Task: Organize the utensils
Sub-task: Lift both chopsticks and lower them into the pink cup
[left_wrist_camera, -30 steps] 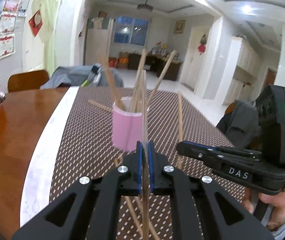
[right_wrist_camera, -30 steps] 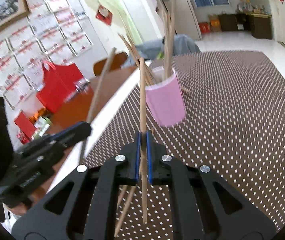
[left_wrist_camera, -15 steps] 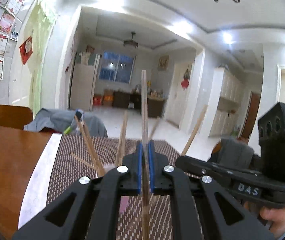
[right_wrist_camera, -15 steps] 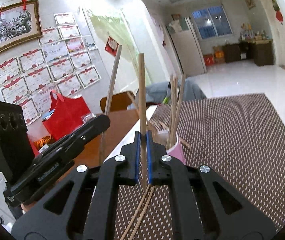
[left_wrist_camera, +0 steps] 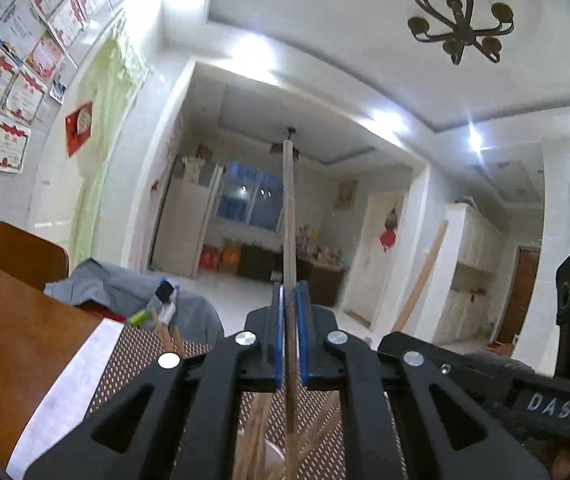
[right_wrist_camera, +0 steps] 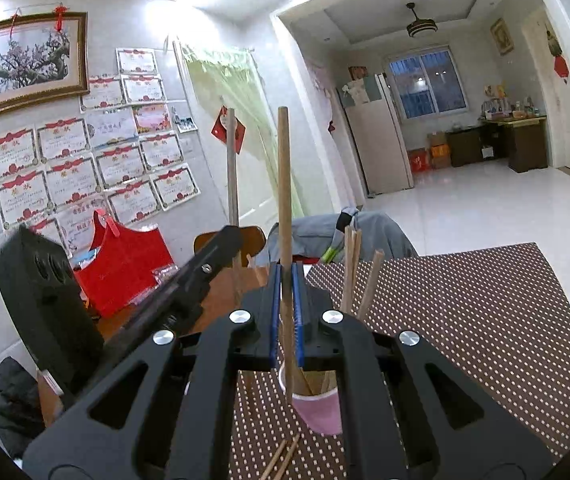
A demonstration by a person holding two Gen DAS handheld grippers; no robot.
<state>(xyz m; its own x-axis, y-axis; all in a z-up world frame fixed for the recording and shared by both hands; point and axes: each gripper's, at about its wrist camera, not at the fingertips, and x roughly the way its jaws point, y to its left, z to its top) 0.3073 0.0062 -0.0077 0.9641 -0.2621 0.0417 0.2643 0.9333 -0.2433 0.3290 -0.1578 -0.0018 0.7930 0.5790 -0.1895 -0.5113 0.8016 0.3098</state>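
Observation:
My left gripper is shut on a wooden chopstick that stands upright between its blue pads. Under it, at the bottom edge, shows the cup's rim with several chopsticks in it. My right gripper is shut on another upright chopstick; its lower end hangs over the pink cup. Several chopsticks lean in that cup. In the right wrist view, the left gripper sits left of the cup with its chopstick pointing up. Two loose chopsticks lie on the mat in front of the cup.
A brown dotted mat covers the table's right part, with bare wood to the left. A red bag stands at the wall side. A chair and a grey garment are at the far end.
Both grippers have risen with their chopsticks and tilted up towards level. The pink cup has sunk to the bottom of both views. Neither grip has altered.

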